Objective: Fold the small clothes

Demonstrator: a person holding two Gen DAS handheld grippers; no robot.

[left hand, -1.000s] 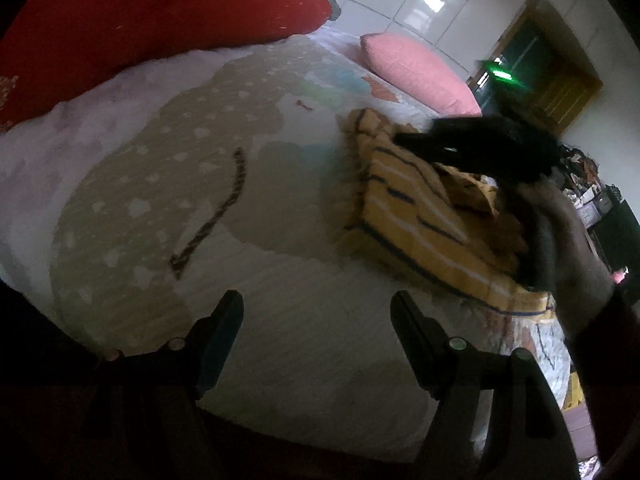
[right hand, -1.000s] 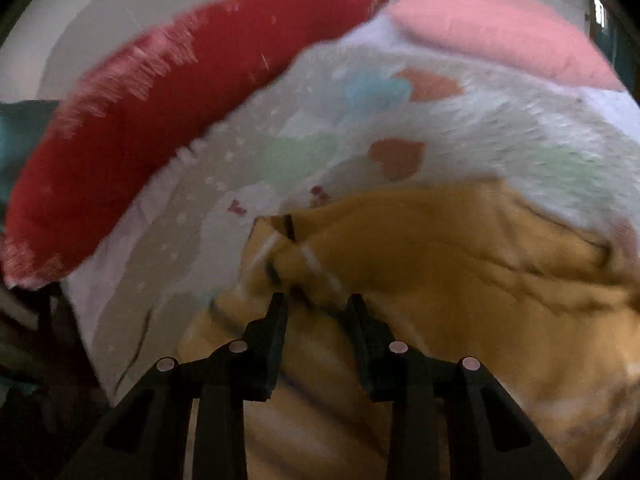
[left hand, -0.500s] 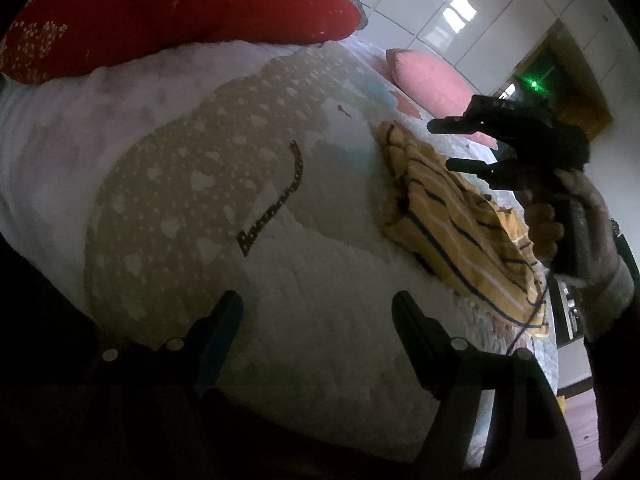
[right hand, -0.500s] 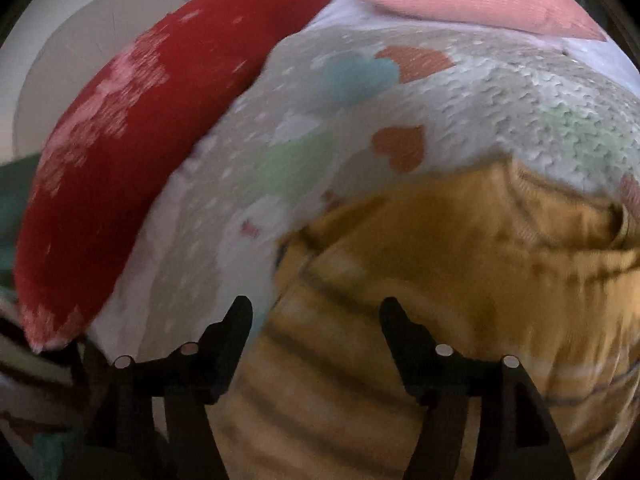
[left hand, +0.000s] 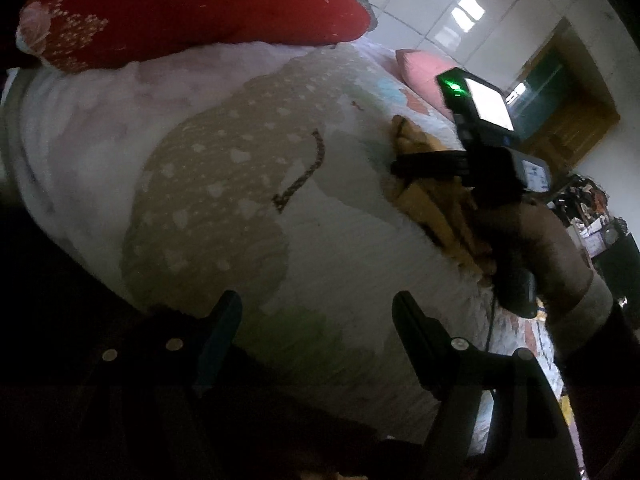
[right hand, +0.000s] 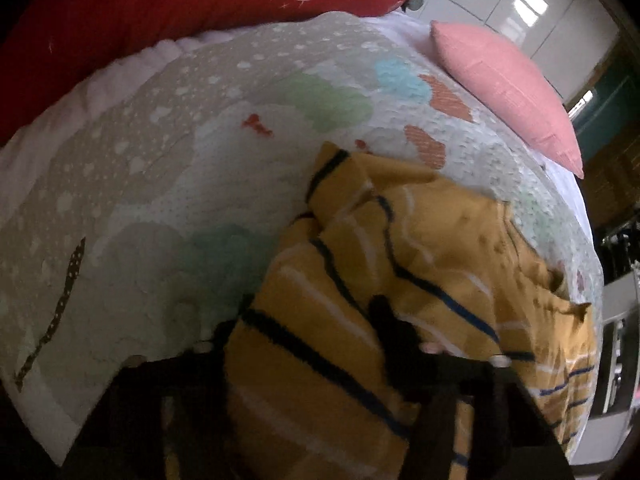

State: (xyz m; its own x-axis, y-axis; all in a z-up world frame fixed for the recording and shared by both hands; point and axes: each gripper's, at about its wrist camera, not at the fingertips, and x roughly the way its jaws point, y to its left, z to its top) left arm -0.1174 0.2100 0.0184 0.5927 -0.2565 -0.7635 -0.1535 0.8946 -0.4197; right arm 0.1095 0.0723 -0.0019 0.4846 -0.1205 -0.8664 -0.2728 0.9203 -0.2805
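A patterned quilt [left hand: 248,208] covers the bed, pale with a big tan patch dotted white, plus green, blue and orange shapes toward the far side. A red pillow [left hand: 192,8] with tiny white flowers sits at the head of it, touching the quilt's edge. Over at the far corner lies a pink cushion [right hand: 508,92]. Behind, a glossy white tiled wall [left hand: 460,4] catches window reflections, and a wooden doorway [left hand: 568,112] stands beside it.
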